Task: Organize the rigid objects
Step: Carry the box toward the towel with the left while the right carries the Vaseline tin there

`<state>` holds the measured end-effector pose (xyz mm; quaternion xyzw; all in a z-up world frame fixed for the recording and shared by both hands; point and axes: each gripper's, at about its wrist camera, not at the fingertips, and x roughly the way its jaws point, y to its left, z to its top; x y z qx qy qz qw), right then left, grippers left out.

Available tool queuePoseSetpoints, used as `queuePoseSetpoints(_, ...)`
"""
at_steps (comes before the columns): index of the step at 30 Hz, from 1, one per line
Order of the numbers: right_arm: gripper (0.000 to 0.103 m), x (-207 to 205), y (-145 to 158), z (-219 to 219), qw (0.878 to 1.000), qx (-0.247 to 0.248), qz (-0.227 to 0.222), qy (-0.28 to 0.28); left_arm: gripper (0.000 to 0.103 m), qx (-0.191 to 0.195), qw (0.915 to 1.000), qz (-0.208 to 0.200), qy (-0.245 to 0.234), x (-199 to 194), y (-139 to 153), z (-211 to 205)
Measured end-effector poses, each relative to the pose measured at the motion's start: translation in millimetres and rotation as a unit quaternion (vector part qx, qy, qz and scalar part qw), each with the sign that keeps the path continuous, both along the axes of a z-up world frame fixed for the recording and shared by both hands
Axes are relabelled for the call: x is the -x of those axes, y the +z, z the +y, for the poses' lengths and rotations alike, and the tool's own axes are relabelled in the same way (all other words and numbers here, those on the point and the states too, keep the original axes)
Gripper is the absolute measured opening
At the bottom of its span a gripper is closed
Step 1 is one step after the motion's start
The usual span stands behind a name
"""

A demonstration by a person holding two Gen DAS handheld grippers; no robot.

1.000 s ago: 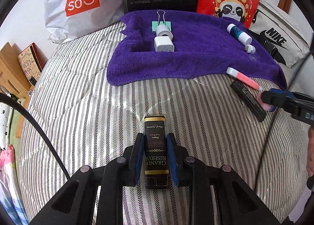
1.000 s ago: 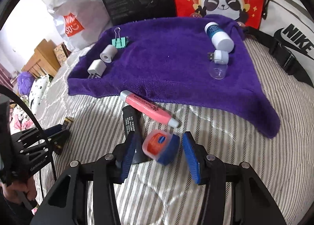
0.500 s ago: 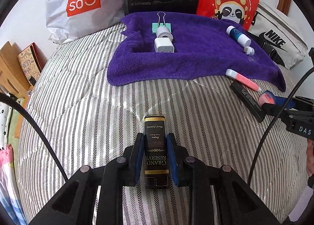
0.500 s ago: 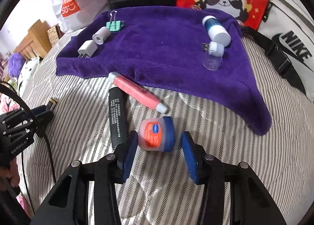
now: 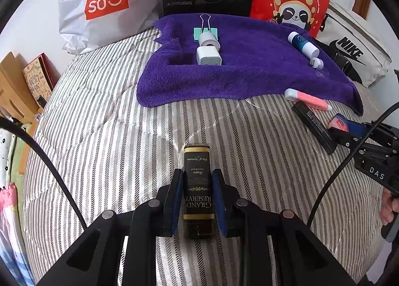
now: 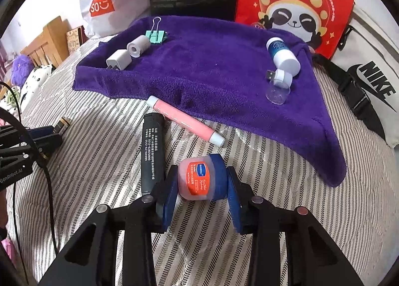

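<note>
Left gripper [image 5: 198, 197] clamped on black GRAND RESERVE box [image 5: 198, 191], box lengthwise between the pads, front end sticking out past the tips over striped bedding [image 5: 99, 136]. Right gripper [image 6: 202, 181] pads touch both sides of the blue-lidded jar [image 6: 203, 177], closed on it, just beside black tube [image 6: 150, 153].
</note>
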<state>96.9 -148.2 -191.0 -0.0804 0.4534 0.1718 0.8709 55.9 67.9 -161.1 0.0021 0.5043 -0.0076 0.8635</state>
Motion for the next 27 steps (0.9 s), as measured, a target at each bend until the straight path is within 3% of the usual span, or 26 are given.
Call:
queuePoseSetpoints(9,0.037,7.7,-3.7,-4.9,0.999,-0.017,-0.033,-0.002,0.023,-0.002,1.0000,-0.009,0.001,4.4,-0.4,-1.3)
queuePoseSetpoints(27,0.037,5.0,-3.7,-2.6,1.000,-0.014,-0.027,0.003,0.023,-0.006,0.9999,0.007,0.007,2.3,1.4,-3.1)
